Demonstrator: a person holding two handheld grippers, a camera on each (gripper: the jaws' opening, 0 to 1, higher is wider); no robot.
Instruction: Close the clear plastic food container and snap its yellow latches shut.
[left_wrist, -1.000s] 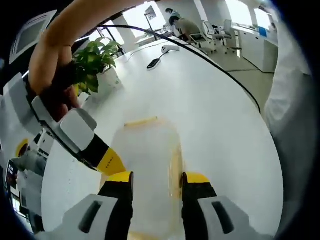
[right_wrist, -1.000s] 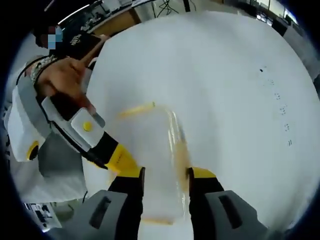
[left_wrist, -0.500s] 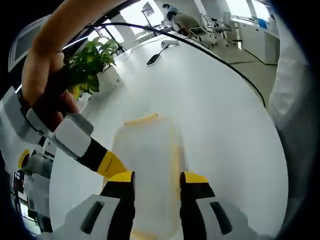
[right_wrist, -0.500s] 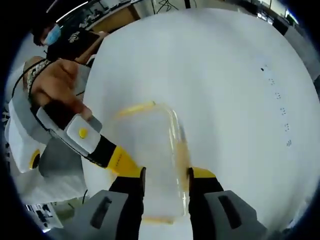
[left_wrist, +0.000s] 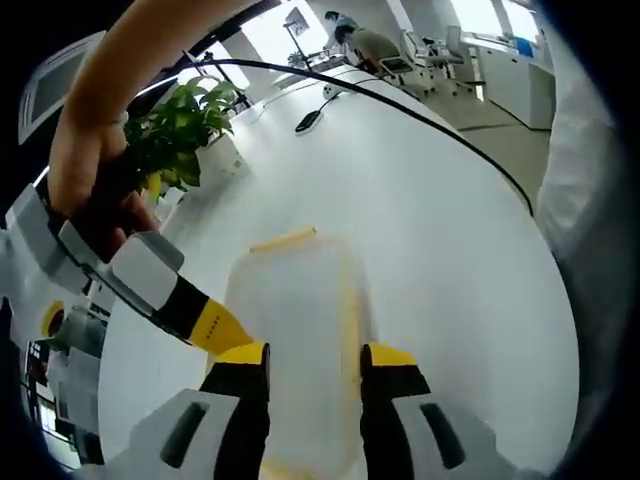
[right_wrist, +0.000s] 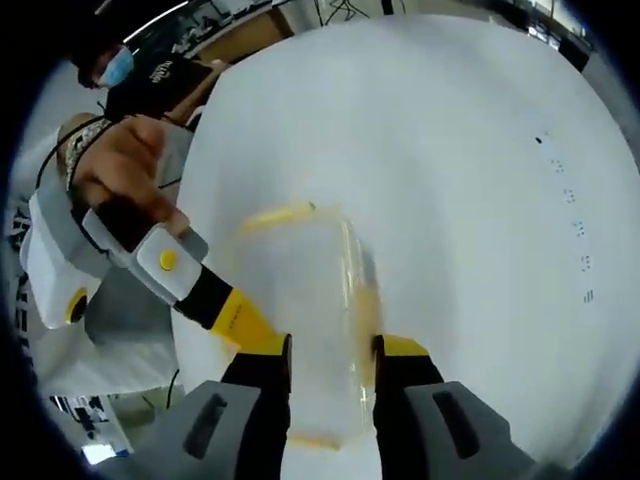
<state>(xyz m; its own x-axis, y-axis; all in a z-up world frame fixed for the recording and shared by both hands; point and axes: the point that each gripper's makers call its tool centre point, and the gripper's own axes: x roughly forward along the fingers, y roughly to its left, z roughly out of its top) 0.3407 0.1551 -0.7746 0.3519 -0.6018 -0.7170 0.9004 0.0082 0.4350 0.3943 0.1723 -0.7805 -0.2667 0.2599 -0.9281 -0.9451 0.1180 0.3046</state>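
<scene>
Straddling clear container (left_wrist: 295, 340) | both tools (left_wrist: 314, 362) (right_wrist: 331, 348) part-open, seemingly not clamped | unmoved since earlier.

A broad white worktop (left_wrist: 440, 220) carries the clear plastic food container (left_wrist: 295, 330) at its near middle, a potted plant (left_wrist: 190, 125) toward ten o'clock, and a dark handset (left_wrist: 308, 121) and black cable (left_wrist: 420, 120) toward twelve.

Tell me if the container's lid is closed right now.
Closed: the lid lies flat on the clear container between both grippers' fingers. Whether the yellow latches are snapped, cannot tell.
</scene>
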